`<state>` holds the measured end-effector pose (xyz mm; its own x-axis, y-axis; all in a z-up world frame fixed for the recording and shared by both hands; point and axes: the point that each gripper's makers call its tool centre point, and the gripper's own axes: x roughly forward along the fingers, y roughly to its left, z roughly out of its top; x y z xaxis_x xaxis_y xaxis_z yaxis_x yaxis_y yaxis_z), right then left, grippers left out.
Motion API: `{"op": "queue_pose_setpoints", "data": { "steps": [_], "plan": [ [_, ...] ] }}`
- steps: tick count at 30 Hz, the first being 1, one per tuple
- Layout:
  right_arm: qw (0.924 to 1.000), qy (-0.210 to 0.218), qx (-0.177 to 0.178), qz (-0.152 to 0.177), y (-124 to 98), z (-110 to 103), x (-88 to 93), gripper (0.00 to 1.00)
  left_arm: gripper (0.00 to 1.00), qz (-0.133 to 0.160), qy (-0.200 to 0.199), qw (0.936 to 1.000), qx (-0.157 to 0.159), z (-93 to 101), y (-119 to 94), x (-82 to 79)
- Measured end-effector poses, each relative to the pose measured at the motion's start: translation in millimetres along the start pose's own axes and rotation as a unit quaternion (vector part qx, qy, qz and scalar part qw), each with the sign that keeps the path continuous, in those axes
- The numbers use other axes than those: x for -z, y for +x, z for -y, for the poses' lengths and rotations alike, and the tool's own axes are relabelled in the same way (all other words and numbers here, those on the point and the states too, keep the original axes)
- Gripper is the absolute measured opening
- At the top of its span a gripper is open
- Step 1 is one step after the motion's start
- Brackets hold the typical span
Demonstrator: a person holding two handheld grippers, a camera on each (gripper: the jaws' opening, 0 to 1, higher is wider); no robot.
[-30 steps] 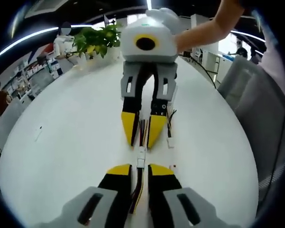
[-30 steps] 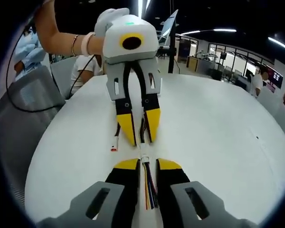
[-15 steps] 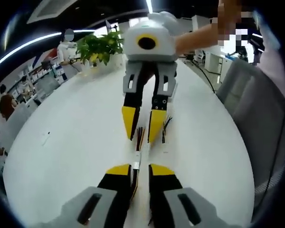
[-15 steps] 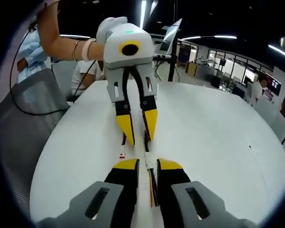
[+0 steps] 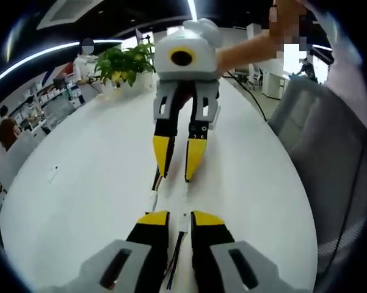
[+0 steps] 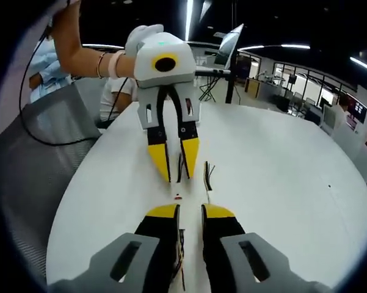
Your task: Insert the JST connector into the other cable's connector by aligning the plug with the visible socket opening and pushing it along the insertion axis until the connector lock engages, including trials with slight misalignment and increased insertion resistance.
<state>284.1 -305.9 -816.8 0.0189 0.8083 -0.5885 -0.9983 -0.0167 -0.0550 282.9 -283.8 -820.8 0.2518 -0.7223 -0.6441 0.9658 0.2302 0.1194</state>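
A: Our left gripper [image 5: 178, 218] pinches its cable [image 5: 174, 268], connector [image 5: 183, 222] between the tips?
B: Yes; our right gripper [image 5: 174, 176] (facing it) grips the other cable [image 6: 181, 268] above the white table [image 5: 85, 183].

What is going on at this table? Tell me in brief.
A person holds a two-jaw gripper in each hand over a white table. The left gripper is shut on one JST cable, and the right gripper on the other cable. They face each other tip to tip. The connector ends appear apart, not yet mated.
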Motion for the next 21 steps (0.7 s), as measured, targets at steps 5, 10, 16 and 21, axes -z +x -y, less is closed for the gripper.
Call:
{"op": "queue_pose_setpoints", "data": {
  "steps": [5, 10, 16, 21],
  "plan": [
    [1.0, 0.008, -0.001, -0.004, 2.1, -2.5, 7.5, 0.11, 0.06, 0.001, -0.001, 1.0, -0.002, 1.9, 1.8, 2.3],
    [0.9998, 0.013, -0.005, -0.011, 4.0, -5.4, 15.9, 0.12, 0.06, -0.007, 0.002, 1.0, 0.0, 5.4, 5.8, 8.7],
    [0.9997, 0.013, -0.007, -0.019, 6.7, -5.9, 24.1, 0.12, 0.06, -0.006, 0.0, 1.0, 0.0, 4.6, 8.0, 11.7],
    [0.9996, 0.011, -0.007, -0.024, 9.3, -2.3, 29.2, 0.11, 0.06, -0.008, 0.0, 1.0, 0.0, 3.3, 10.6, 14.4]
  ]
}}
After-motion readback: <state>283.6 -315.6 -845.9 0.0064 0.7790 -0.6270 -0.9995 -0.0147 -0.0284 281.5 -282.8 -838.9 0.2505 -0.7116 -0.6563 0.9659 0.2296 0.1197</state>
